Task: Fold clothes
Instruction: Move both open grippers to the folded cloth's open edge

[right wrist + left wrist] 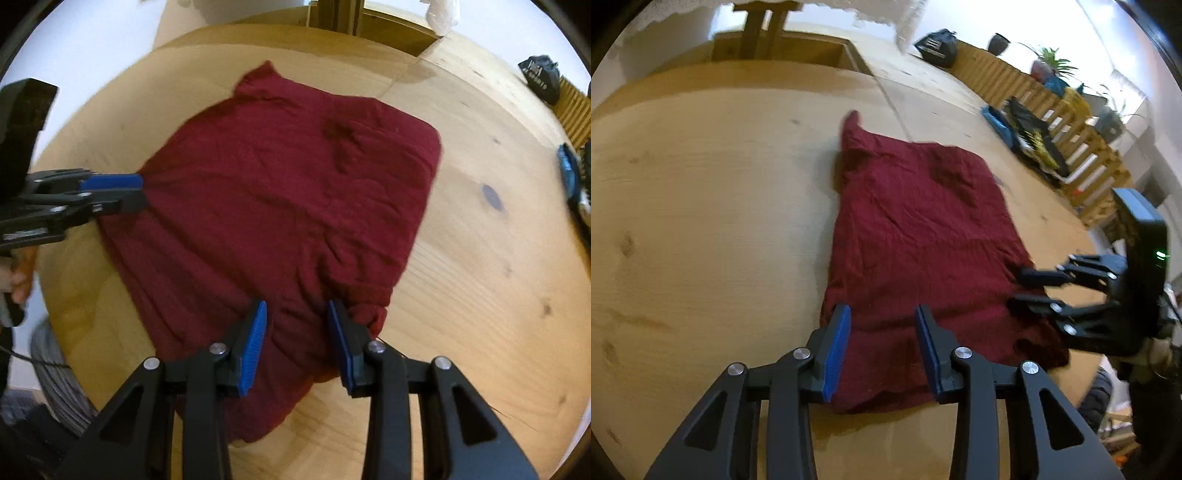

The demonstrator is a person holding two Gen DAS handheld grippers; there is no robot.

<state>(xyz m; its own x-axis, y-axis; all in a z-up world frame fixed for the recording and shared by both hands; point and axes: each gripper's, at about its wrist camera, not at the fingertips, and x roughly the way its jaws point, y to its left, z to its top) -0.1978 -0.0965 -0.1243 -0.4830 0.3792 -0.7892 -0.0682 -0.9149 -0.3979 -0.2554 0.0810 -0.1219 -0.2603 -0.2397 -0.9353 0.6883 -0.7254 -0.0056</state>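
Note:
A dark red garment (923, 236) (280, 192) lies folded and mostly flat on a round wooden table (701, 184) (480, 266). My left gripper (882, 314) hovers over its near edge, blue pads apart, cloth lying under the gap. In the right wrist view the left gripper (144, 192) sits at the garment's left edge. My right gripper (297, 306) stands open above the near edge, beside a bunched corner (369, 314) by its right finger. The right gripper (1015, 289) appears in the left wrist view at the cloth's right edge, fingers apart.
A slatted wooden barrier (1071, 129) runs beyond the table with a pile of other clothes (1030, 133), plants and a black bag (938, 46) (541, 75). A person's hand (20, 273) holds the left gripper. A grey ribbed coil (55, 369) lies below the table edge.

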